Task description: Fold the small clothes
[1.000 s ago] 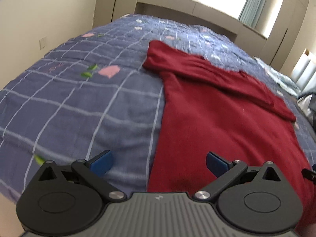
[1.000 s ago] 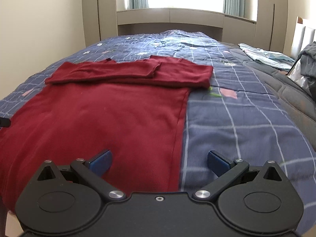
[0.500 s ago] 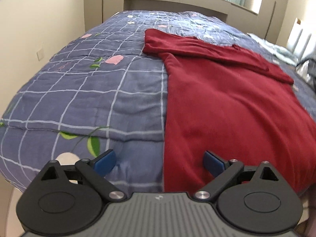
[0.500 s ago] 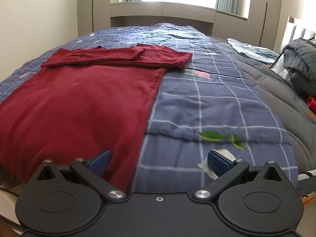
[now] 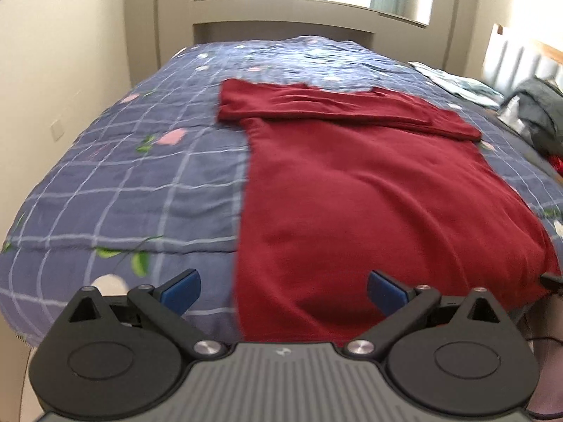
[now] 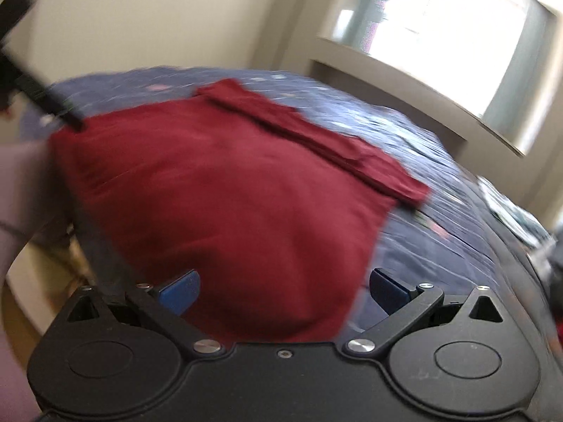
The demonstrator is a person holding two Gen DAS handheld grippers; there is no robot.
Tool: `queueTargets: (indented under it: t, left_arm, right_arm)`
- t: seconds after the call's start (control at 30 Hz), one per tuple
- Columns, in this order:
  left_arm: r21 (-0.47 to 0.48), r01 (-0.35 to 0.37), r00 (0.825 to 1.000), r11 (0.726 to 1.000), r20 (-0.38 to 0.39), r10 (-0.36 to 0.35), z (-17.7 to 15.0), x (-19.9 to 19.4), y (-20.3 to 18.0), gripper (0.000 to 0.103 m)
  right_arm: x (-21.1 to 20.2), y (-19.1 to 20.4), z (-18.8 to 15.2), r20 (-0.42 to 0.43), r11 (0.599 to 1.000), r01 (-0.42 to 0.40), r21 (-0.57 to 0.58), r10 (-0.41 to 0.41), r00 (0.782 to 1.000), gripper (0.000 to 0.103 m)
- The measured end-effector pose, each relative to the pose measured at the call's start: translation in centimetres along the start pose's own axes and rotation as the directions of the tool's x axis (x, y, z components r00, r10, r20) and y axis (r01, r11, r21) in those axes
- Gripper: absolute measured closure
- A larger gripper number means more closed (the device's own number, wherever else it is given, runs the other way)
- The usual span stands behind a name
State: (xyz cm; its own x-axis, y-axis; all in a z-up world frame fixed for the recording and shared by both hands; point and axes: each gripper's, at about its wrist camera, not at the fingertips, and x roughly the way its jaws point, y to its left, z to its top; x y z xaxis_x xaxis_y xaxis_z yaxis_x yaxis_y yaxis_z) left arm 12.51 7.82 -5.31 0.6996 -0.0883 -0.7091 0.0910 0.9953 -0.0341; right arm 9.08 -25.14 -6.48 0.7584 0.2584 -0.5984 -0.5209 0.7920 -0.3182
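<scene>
Folding stage: partway, by judgement. Dark red long-sleeved top (image 5: 369, 190) spread flat on blue checked quilt (image 5: 140, 176), both sleeves (image 5: 334, 105) already laid across the chest at the far end, hem hanging over the near bed edge.

Left gripper (image 5: 283, 290): jaws spread wide, nothing between the blue pads (image 5: 179, 290). Positioned off the near bed edge, left pad over quilt, right pad over the hem, clear of the fabric.

Right gripper (image 6: 283, 290): jaws likewise wide apart and empty. Positioned above the near hem toward the garment's right side; view heavily blurred and tilted, so contact with the cloth cannot be judged.

Next move, as a judgement only:
- Lower each gripper to its own hem corner.
- Pinch both fabric layers, not quilt.
- Lift evenly and carry the hem up toward the folded sleeves.

Caution: uneven lift likely to skew the fold; overhanging hem may slip off the edge.

Grey clothing pile (image 5: 538, 112) lying at the far right, well apart.
</scene>
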Motion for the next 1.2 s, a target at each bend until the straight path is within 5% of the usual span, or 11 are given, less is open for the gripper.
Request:
queueTargets:
  t: [0.2, 0.47, 0.6, 0.8, 1.0, 1.2]
  left_arm:
    - [-0.002, 0.08, 0.997, 0.997, -0.013, -0.08, 0.1, 0.8, -2.4, 0.0]
    - [-0.027, 0.079, 0.996, 0.997, -0.03, -0.079, 0.4, 1.0, -3.0, 0.0]
    - [-0.028, 0.066, 0.997, 0.997, -0.032, -0.067, 1.0, 0.7, -3.2, 0.0]
    - [-0.002, 0.061, 0.998, 0.998, -0.02, -0.061, 1.5, -0.1, -3.7, 0.0]
    - [0.016, 0.068, 0.998, 0.998, -0.01, -0.068, 1.6, -0.4, -3.9, 0.0]
    - [0.015, 0.066, 0.998, 0.998, -0.01, -0.066, 1.5, -0.6, -3.9, 0.0]
  right_arm:
    - [1.3, 3.6, 0.0, -0.019, 0.985, -0.025, -0.168, 0.022, 1.0, 0.001]
    - [3.5, 7.5, -1.1, 0.045, 0.898, 0.163, -0.409, -0.159, 0.986, 0.001]
    - [2.6, 7.4, -1.2, 0.131, 0.892, 0.207, -0.402, -0.168, 0.977, 0.003]
    - [0.7, 5.3, -0.4, 0.175, 0.956, 0.106, -0.275, -0.059, 0.983, 0.032]
    - [0.4, 5.7, 0.3, 0.148, 0.961, 0.028, -0.274, 0.013, 0.989, 0.068]
    - [0.1, 5.5, 1.3, 0.145, 0.979, -0.025, -0.2, 0.055, 0.988, 0.082]
